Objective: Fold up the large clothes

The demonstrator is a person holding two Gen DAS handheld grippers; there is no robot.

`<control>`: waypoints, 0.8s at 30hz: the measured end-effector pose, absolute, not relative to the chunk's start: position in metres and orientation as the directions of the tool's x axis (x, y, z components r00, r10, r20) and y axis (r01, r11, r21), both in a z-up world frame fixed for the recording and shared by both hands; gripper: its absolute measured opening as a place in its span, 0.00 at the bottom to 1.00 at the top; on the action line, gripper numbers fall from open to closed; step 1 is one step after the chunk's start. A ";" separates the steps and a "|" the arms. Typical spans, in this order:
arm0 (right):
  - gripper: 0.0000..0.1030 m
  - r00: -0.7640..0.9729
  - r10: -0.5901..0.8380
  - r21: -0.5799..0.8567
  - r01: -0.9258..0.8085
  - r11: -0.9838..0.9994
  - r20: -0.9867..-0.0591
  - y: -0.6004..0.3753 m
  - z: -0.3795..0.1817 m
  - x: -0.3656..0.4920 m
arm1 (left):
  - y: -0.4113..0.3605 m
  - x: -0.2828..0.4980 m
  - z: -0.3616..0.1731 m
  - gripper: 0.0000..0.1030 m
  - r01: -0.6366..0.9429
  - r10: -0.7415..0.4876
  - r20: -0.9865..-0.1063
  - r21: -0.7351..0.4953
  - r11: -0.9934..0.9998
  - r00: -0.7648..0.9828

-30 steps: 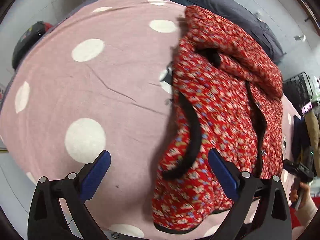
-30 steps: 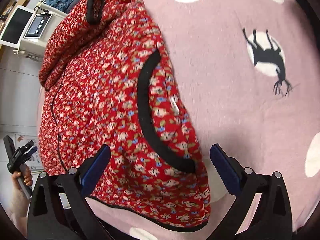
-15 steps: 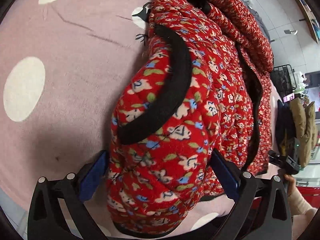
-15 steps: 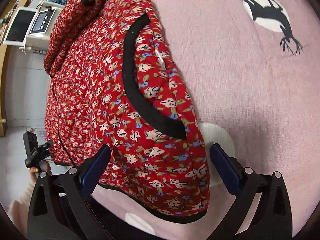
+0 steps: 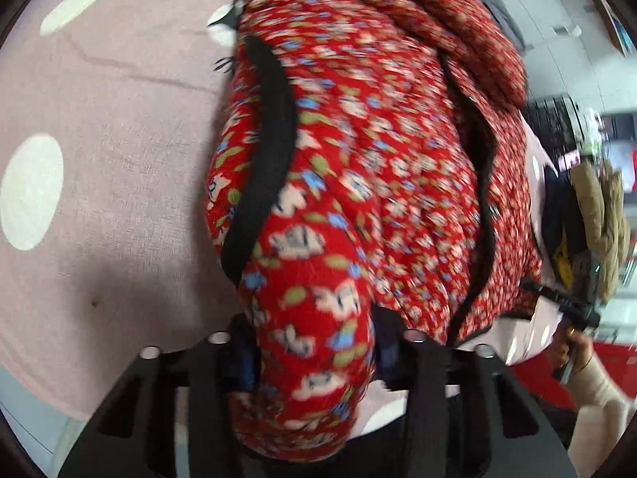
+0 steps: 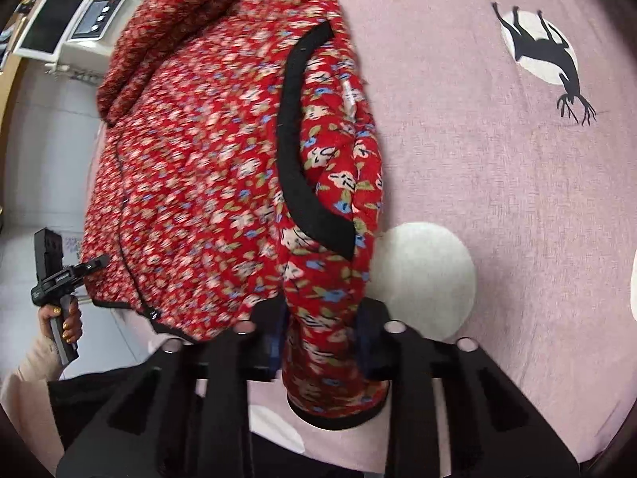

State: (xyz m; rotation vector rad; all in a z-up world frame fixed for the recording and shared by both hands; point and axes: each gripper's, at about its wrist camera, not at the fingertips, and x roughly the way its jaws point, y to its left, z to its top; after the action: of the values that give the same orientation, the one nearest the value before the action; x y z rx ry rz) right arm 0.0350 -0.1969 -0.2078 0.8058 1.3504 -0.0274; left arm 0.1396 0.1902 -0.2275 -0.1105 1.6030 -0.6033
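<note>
A red floral quilted jacket with black trim lies on a pink bedspread with white dots. My left gripper is shut on the jacket's near hem corner, with fabric bunched between the blue pads. In the right wrist view the same jacket fills the left half. My right gripper is shut on its other hem corner, beside a black-trimmed pocket. Each gripper shows in the other's view, held in a hand, at the left wrist view's right edge and the right wrist view's left edge.
The bedspread carries a black deer print to the right of the jacket. A white device with a screen stands beyond the bed at upper left. A brown coat hangs at the right beyond the bed.
Both grippers moved in on the jacket's hem and closed on it; they were open half a second ago. The hem corners are now bunched between the pads.
</note>
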 end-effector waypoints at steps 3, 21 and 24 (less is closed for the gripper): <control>0.17 0.264 0.418 0.494 0.404 0.770 -0.869 -0.185 -0.190 0.030 | 0.190 0.132 -0.209 0.28 0.342 -0.435 -0.890 -0.455 0.822 -0.139; 0.16 0.383 0.510 0.637 0.441 0.632 -0.771 -0.212 -0.151 0.044 | 0.184 0.171 -0.167 0.27 0.337 -0.475 -0.876 -0.472 0.815 -0.078; 0.16 0.467 0.563 0.731 0.431 0.529 -0.682 -0.230 -0.138 0.064 | 0.178 0.193 -0.146 0.27 0.361 -0.489 -0.871 -0.472 0.805 -0.049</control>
State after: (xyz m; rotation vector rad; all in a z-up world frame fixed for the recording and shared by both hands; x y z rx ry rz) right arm 0.0644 -0.2296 -0.1379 1.0730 1.1426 0.1037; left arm 0.1929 0.1781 -0.1464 -0.1095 1.4659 -0.6906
